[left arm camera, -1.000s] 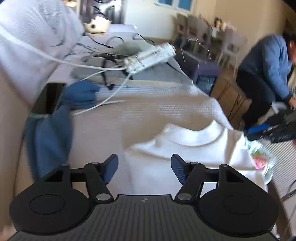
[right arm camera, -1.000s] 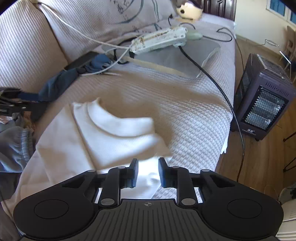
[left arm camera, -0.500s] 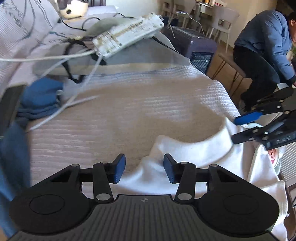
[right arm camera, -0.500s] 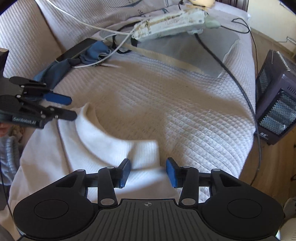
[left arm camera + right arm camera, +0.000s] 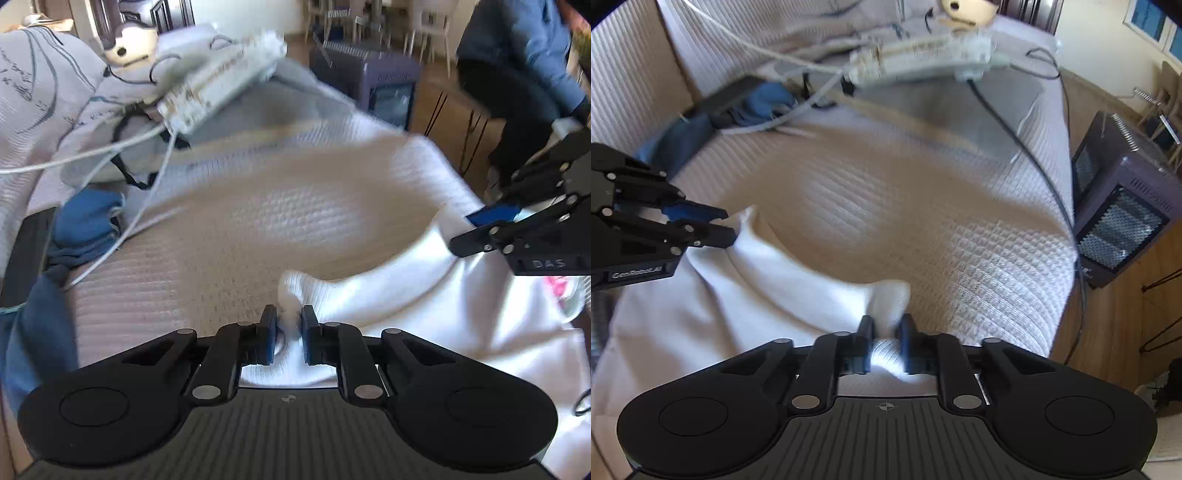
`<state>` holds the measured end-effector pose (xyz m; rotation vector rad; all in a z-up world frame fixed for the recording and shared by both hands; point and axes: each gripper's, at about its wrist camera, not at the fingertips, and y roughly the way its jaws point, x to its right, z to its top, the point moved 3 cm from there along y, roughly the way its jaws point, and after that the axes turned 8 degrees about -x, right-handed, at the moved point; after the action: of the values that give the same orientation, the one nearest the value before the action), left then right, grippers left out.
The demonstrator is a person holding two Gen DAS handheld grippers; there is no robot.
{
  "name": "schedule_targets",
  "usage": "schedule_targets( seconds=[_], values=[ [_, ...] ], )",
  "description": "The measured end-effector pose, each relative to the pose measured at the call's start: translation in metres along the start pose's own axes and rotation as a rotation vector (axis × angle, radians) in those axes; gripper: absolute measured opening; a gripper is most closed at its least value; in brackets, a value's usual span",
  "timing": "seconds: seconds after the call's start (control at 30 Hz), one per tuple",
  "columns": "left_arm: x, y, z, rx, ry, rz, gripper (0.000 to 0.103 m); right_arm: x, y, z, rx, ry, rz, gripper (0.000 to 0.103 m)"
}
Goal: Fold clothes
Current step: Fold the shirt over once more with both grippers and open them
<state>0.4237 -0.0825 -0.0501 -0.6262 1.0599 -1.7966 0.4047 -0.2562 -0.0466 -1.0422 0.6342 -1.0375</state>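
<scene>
Left wrist: power strip (image 5: 221, 92) w/ cables, blue cloth (image 5: 85, 221) (crumpled) beyond white top (image 5: 406, 295).

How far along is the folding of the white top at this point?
Early. Done: the white top lies spread on the sofa cover, no fold in it yet. In hand: the left gripper and the right gripper are each closing on a bunched corner of its near edge, cloth between the jaws. Left: every fold. The blue garment by the cables lies untouched.

Left gripper (image 5: 289, 334) and right gripper (image 5: 888, 341) tilt downward — jaws closing.
</scene>
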Motion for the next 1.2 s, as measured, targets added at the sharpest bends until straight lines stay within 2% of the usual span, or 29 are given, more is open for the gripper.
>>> schedule_targets(
  seconds=[0.1, 0.37, 0.5, 0.7, 0.97, 1.1, 1.2],
  values=[
    [-0.001, -0.041, -0.014, 0.026, -0.059, -0.062, 0.012, -0.010, -0.035, -0.013, 0.039, -0.003, 0.005, 0.014],
    [0.034, -0.153, -0.083, 0.161, 0.003, -0.114, 0.012, -0.056, -0.136, -0.065, 0.112, -0.041, 0.019, 0.014],
    [0.049, -0.181, -0.125, 0.171, -0.018, -0.166, 0.012, -0.083, -0.167, -0.109, 0.114, -0.047, 0.055, 0.014],
    [0.059, -0.189, -0.188, 0.156, -0.069, -0.208, 0.012, -0.116, -0.184, -0.157, 0.115, -0.046, 0.087, 0.014],
    [0.060, -0.183, -0.254, 0.122, -0.129, -0.230, 0.012, -0.150, -0.183, -0.201, 0.045, -0.056, 0.124, 0.014],
    [0.063, -0.172, -0.272, 0.095, -0.138, -0.230, 0.012, -0.166, -0.171, -0.210, -0.024, -0.088, 0.101, 0.014],
    [0.069, -0.160, -0.285, 0.070, -0.121, -0.202, 0.013, -0.175, -0.159, -0.216, -0.095, -0.114, 0.119, 0.016]
  ],
)
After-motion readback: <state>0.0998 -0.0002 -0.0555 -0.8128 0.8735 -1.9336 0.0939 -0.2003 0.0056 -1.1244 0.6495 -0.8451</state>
